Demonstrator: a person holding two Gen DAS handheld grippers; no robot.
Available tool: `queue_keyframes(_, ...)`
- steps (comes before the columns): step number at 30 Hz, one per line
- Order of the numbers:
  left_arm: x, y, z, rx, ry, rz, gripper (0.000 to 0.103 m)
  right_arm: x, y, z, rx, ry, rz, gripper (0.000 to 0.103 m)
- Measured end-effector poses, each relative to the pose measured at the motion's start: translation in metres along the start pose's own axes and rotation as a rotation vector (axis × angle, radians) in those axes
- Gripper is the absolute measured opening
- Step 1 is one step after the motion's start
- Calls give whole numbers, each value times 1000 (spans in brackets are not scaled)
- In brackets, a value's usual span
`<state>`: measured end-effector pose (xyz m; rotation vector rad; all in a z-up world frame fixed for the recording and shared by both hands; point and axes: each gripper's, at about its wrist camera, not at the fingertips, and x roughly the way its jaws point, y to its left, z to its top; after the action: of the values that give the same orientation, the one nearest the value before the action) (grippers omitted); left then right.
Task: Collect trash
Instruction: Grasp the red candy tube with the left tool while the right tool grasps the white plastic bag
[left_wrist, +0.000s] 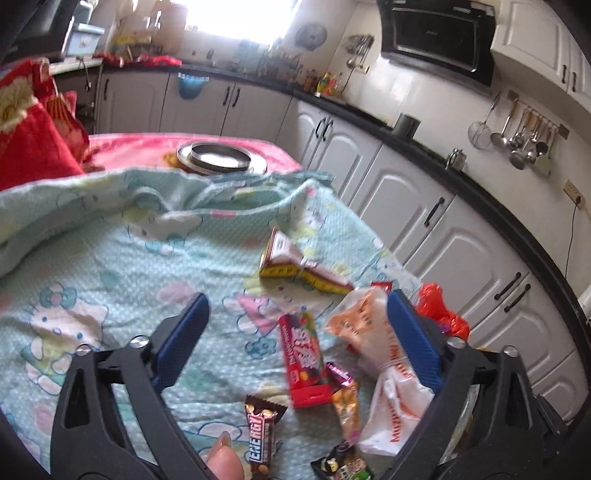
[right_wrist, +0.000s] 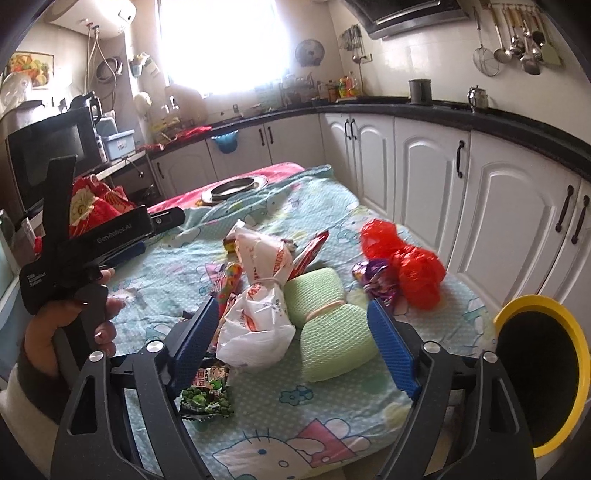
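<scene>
The trash lies scattered on the cloth (right_wrist: 332, 413) over the table. In the right wrist view a tied white bag (right_wrist: 258, 306) with orange print sits at centre, a green sponge (right_wrist: 332, 332) bound with a rubber band touching its right side, a red bag (right_wrist: 406, 269) and a purple wrapper (right_wrist: 375, 282) further up and right. A green snack packet (right_wrist: 208, 395) lies at the lower left, just under the left finger. The bin (right_wrist: 543, 373), yellow-rimmed, stands at the right edge of that frame.

The right gripper (right_wrist: 295, 343) is released, holding nothing; white bag and sponge both lie between its fingers, long axes running up the frame, away from the tongs. It looks the nearer tool for either, and the nearer to the bin.

The left gripper (left_wrist: 295, 339) is also released and empty; a red candy box (left_wrist: 304, 362) lies between its fingers, lengthwise up the frame, the white bag against the right finger.

Readable: "ENERGY" on a brown bar (left_wrist: 262, 435) at bottom centre; "GenRobot.AI" on the left gripper's body. The white bag's print is unclear.
</scene>
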<state>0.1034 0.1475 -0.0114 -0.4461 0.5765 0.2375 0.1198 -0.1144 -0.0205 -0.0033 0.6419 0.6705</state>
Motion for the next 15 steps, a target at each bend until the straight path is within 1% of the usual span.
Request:
queue_keyframes(1,5,3,-2,-7,23,-4,80,4,1,-1,1,12,5,74)
queue_keyframes(3,13,6,-5,-18,55,-12,71,10,1,-1,3,29,14,69)
queue_keyframes(6,25,9,-9,-31,103,-31,63,19,2,-2,10,54,30,62)
queue_keyframes(9,35,11,-14,-47,149,-52,58,27,1,-3,25,78,45,56)
queue_keyframes(15,51,9,-21,-62,214,-87,58,39,0,-5,51,116,84,44)
